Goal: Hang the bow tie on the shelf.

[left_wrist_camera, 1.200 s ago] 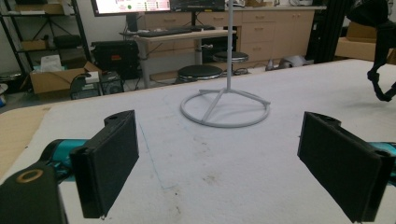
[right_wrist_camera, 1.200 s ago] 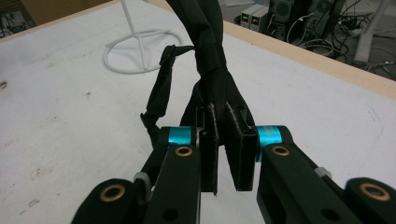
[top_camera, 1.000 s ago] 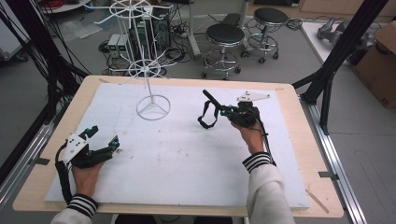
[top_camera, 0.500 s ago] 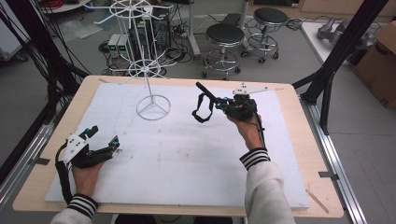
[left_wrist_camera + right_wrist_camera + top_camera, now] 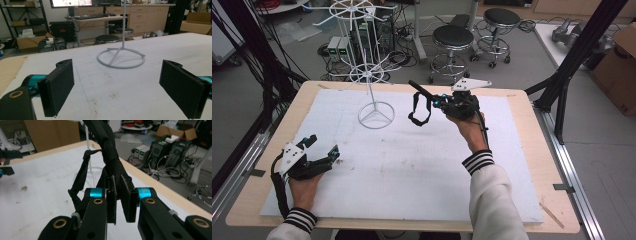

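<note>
From above, your right gripper [image 5: 439,101] is lifted over the far middle of the white mat [image 5: 412,165], and a black strap [image 5: 419,107] hangs from it in a loop, clear of the surface, just to the right of the white wire rack [image 5: 372,85]. Your right gripper view gives what the high view cannot: the jaws are closed nearly together on the strap [image 5: 110,167], pinching a flat black section while the rest rises past the top edge and a thinner loop droops to the left, with the rack's thin white pole [image 5: 89,162] right behind it. Your left gripper [image 5: 319,150] rests low on the mat at the near left corner, well apart from the strap. In your left gripper view its jaws stand wide apart with nothing between them, and the rack's ring base [image 5: 121,57] sits ahead on the mat between them, the pole rising out of the top edge. The mat is white with faint brown stains and covers most of a light wooden table [image 5: 532,115]. Beyond the far edge, the high view shows two round black stools [image 5: 453,37], small grey boxes amid tangled cables on the floor, and a cardboard box [image 5: 619,65] at the right. The left gripper view adds a desk with a monitor [image 5: 85,3] and wooden cabinets along the back wall.
</note>
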The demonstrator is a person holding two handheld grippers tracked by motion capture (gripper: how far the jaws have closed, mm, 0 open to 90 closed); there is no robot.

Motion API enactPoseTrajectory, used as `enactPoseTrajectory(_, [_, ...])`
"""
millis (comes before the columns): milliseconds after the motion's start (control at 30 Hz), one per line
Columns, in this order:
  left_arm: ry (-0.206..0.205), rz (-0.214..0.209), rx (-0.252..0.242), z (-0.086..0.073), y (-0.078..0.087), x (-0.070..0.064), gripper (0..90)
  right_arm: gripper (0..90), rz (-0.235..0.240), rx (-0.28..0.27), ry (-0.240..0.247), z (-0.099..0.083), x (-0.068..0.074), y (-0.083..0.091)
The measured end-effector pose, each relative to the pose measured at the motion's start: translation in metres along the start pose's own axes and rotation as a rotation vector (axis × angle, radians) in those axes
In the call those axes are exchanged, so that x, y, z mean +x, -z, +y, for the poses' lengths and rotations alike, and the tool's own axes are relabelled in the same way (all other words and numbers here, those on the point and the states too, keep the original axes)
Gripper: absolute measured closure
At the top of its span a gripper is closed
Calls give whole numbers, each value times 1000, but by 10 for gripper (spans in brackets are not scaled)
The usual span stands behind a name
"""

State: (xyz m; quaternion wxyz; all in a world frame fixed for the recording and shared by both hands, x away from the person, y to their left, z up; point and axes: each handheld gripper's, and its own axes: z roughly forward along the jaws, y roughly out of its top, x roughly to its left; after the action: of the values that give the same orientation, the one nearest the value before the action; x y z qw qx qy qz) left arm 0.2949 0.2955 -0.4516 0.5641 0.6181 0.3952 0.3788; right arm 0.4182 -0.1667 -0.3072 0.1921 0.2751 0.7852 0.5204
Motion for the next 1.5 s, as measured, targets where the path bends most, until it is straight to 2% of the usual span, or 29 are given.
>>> enactPoseTrajectory(333, [-1,-1,1,0,0,0,128,835,13,-35,33,30,11,-7])
enactPoseTrajectory(567, [-1,-2,2,0,0,0,128,835,25,-52,52,43,18,-13])
enactPoseTrajectory(833, [-1,-4,2,0,1,0,128,835,38,-55,74,58,27,-33])
enactPoseTrajectory(1100, [1,-4,-2,0,0,0,128,833,15,-39,69,62,26,-52])
enactPoseTrajectory(1133, [3,-3,-1,0,1,0,128,831,-13,-28,72,62,25,-58])
enactPoseTrajectory(1267, [5,-3,-2,0,0,1,128,830,-36,-22,74,62,26,-69])
enactPoseTrajectory(1500, [4,-3,-3,0,0,1,128,822,-42,1,57,57,22,-83])
